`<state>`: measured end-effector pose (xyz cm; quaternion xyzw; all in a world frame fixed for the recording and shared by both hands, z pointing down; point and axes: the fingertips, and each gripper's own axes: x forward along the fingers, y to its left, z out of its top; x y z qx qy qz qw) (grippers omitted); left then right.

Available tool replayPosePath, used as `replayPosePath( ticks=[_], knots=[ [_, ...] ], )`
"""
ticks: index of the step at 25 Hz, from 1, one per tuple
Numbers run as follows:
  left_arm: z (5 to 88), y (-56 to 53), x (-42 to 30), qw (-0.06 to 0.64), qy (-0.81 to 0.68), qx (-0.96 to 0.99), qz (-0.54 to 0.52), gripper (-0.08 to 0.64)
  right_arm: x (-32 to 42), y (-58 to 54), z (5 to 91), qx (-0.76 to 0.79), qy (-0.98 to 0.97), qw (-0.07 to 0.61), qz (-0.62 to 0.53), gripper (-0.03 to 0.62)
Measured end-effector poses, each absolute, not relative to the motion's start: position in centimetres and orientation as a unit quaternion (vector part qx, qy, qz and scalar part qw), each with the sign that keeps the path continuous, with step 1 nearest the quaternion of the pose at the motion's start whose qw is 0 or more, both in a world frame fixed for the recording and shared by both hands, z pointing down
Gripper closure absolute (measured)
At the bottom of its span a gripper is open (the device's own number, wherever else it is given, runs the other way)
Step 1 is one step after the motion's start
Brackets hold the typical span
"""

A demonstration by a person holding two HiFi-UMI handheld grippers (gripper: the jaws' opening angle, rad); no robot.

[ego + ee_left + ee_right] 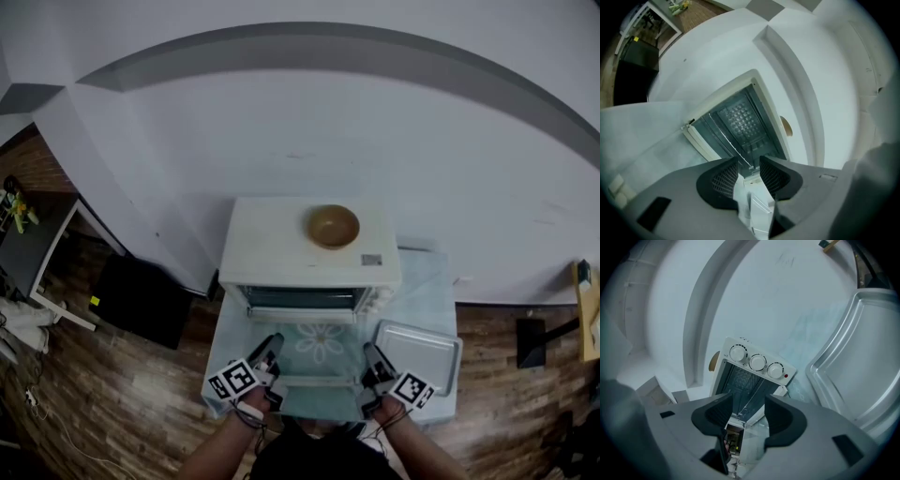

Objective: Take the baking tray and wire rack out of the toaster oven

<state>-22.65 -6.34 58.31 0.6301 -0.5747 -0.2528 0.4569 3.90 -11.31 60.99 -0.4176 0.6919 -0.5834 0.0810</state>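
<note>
Here, left hand-held gripper and right hand-held gripper gape empty before the toaster oven, whose wire rack could jam if tugged crookedly.

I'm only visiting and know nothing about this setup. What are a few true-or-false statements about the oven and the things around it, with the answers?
1. A wooden bowl sits on top of the toaster oven. True.
2. The baking tray is inside the oven. False: it lies on the table, to the oven's right.
3. The oven door is shut. False: it is folded down, open.
4. The left gripper and the right gripper are both open and hold nothing. True.
</note>
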Motion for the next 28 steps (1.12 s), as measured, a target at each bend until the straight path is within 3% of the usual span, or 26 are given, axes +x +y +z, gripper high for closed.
replayPosePath(
  ticks=[10,28],
  knots=[
    [62.3,-12.1,-29.9,0.484,-0.595,0.576,-0.284,0.416,-4.2,-16.9,61.9,-0.408,0.702,0.104,-0.574,0.407],
    [67.1,-19.5,-32.1,0.502,-0.607,0.524,-0.326,0.396,-9.6,-25.9,66.6,-0.433,0.672,0.149,-0.582,0.390]
  ],
)
